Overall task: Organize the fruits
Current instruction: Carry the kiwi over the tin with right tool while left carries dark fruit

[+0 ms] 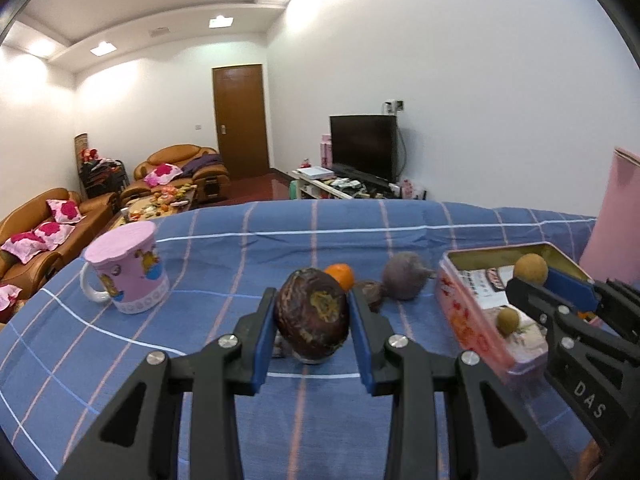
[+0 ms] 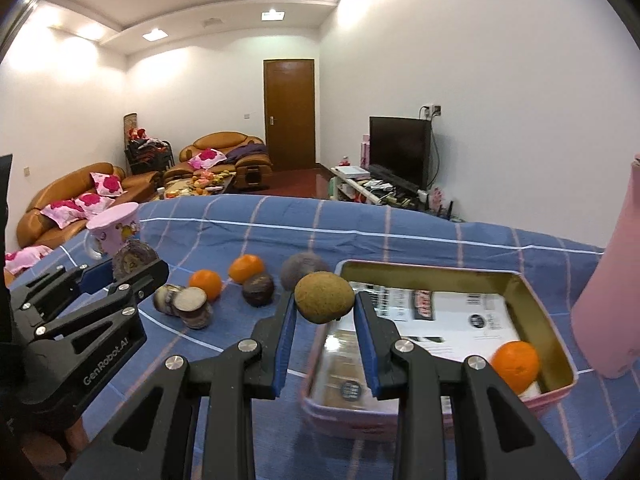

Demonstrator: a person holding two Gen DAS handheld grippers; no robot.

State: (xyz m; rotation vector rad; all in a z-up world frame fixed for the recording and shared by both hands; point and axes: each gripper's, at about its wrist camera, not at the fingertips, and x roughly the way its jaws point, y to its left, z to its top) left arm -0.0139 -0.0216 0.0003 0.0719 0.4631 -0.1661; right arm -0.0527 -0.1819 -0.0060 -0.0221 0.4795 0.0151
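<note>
Left gripper (image 1: 312, 320): closed on a dark wrinkled fruit (image 1: 311, 314), 1 blue pad on each flank; the fruit is held clear of the blue checked cloth (image 1: 240, 248).
Right gripper (image 2: 325, 312): jaws drawn in tight on a small tan round fruit (image 2: 324, 298), gripped near the fingertips over the near left corner of the tin.
Pink tin (image 2: 560, 344): open, shallow, lined with printed packets; it appears to be the collection point (a judgement from the task).
Fruit already in tin: 1 orange (image 2: 515, 364) at the near right corner; the left view also shows a small tan fruit (image 1: 508, 320) inside.
Fruit on cloth: 2 oranges (image 2: 205, 284), 1 dark round fruit (image 2: 258, 289), 1 greyish-purple fruit (image 2: 304, 274) and 2 cut halves (image 2: 192, 306), all left of the tin.
Hold rationale: side grips keep round fruit from rolling out.
Likely step: right load is placed for release; left load is well left of the tin.
Bystanders: pink mug (image 1: 128, 268) at far left, pink bottle (image 2: 608, 304) right of the tin.
</note>
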